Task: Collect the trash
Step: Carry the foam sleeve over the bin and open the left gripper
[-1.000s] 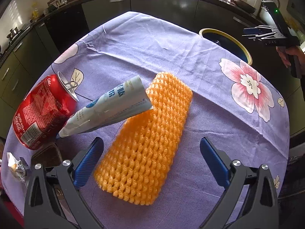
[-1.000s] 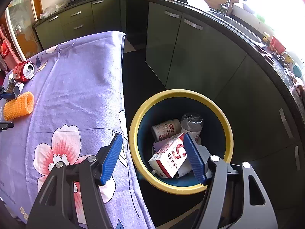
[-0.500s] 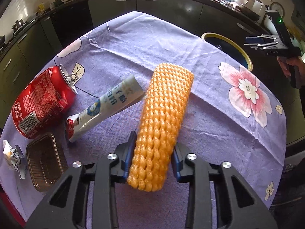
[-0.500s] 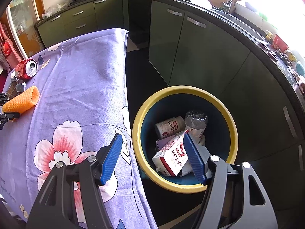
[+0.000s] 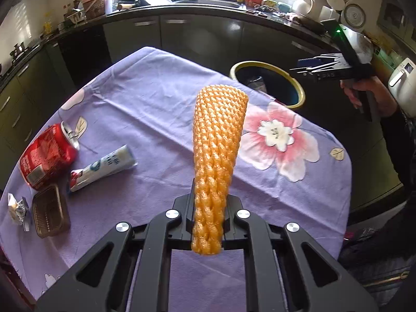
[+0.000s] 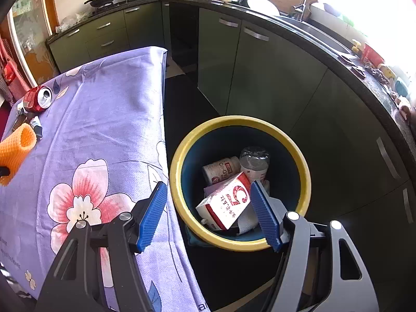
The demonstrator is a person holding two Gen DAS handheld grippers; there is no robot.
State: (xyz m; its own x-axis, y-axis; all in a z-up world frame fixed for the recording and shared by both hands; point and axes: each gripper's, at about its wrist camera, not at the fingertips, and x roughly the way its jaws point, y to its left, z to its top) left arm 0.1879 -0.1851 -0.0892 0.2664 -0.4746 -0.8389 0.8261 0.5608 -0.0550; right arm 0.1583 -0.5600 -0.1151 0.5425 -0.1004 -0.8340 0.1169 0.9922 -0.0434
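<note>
My left gripper (image 5: 208, 215) is shut on an orange foam net sleeve (image 5: 217, 143) and holds it raised above the purple tablecloth (image 5: 156, 98); the sleeve also shows in the right wrist view (image 6: 15, 150). A yellow-rimmed bin (image 6: 179, 161) stands on the floor beside the table, with a red-and-white carton (image 6: 226, 202) and bottles inside; it also shows in the left wrist view (image 5: 293, 80). My right gripper (image 6: 208, 213) is open and empty above the bin's near rim. A crushed red can (image 5: 45, 156), a tube (image 5: 104, 166), a brown tray (image 5: 50, 210) and a wrapper (image 5: 17, 206) lie at the table's left.
Dark kitchen cabinets (image 6: 260, 78) and a cluttered counter (image 5: 182, 0) curve around the table and bin. The table edge (image 6: 163, 119) drops to a dark floor next to the bin. The person's hand (image 5: 364, 91) holds the right gripper at the far right.
My left gripper closed on the orange sleeve and lifted it off the cloth, pointing it toward the bin. The right gripper stayed open over the bin.
</note>
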